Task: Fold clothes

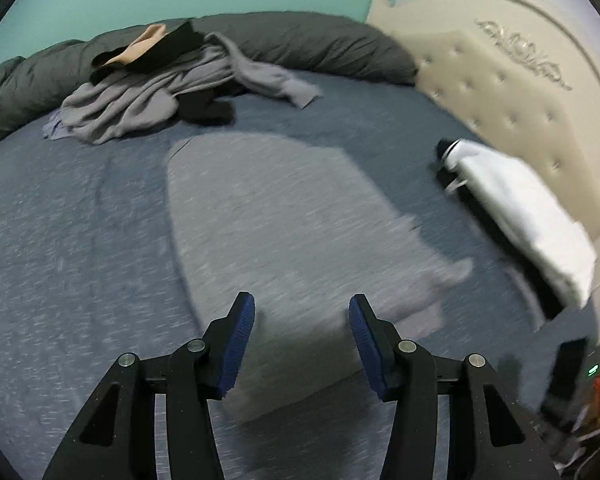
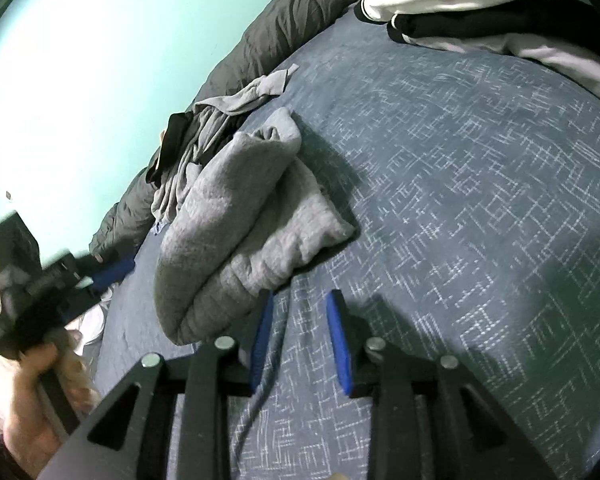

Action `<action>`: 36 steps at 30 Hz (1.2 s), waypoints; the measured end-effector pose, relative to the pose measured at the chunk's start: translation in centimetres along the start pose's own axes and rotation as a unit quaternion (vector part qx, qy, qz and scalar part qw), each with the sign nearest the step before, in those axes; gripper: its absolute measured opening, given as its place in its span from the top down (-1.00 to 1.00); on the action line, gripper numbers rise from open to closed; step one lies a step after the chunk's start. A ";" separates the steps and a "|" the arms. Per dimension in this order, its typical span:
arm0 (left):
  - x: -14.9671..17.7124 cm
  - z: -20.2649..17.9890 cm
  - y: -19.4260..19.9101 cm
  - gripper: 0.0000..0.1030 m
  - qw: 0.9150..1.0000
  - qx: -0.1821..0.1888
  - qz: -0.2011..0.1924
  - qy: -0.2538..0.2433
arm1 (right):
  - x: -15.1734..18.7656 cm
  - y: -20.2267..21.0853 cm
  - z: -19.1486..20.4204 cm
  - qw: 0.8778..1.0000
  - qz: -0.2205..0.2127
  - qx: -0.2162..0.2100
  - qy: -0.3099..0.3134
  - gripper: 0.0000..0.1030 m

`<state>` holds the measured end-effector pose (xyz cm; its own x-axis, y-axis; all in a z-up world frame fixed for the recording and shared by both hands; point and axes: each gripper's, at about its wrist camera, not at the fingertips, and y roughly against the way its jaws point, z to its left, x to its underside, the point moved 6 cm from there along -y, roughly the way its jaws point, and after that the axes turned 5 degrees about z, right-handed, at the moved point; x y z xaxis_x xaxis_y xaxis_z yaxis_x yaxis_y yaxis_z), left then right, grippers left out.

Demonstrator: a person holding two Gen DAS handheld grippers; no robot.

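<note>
Two grippers are held above a blue bed [image 2: 480, 200], jaws parted and empty. The left gripper [image 1: 302, 312] is angled down over a grey garment [image 1: 284, 216] spread flat on the bed. The right gripper [image 2: 298, 312] is poised just beside the bunched garment, seen from its own camera. A pile of clothes [image 1: 148, 96] is heaped near a dark duvet [image 1: 300, 40].

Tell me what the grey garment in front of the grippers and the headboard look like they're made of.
Grey garment: likely soft knit or fleece, matte, with a heathered, fuzzy surface and limp folds. Headboard: cream padded upholstery, possibly faux leather, button-tufted with a slight sheen.
</note>
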<state>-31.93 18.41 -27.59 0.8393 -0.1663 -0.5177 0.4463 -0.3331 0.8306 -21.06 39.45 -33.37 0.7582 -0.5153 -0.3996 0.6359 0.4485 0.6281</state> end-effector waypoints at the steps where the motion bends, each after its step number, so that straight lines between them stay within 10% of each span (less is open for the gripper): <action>1: 0.3 0.2 -0.4 -0.04 1.000 -0.003 0.005 -0.002 | 0.0 -0.1 0.0 1.000 0.001 0.001 0.002 0.47; 22: 3.7 -1.2 -3.5 0.36 0.997 0.007 0.040 -0.064 | 0.2 -0.5 -0.1 1.000 0.008 0.000 0.001 0.47; 36: 0.3 3.6 -1.4 0.03 0.995 0.067 0.013 0.072 | -2.2 0.3 1.7 0.999 -0.015 -0.027 -0.010 0.27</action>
<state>-33.44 15.44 -29.60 0.8905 -0.0444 -0.4528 0.3861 -0.4525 0.8038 -22.74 39.47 -31.18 0.7356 -0.5436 -0.4043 0.6659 0.4705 0.5790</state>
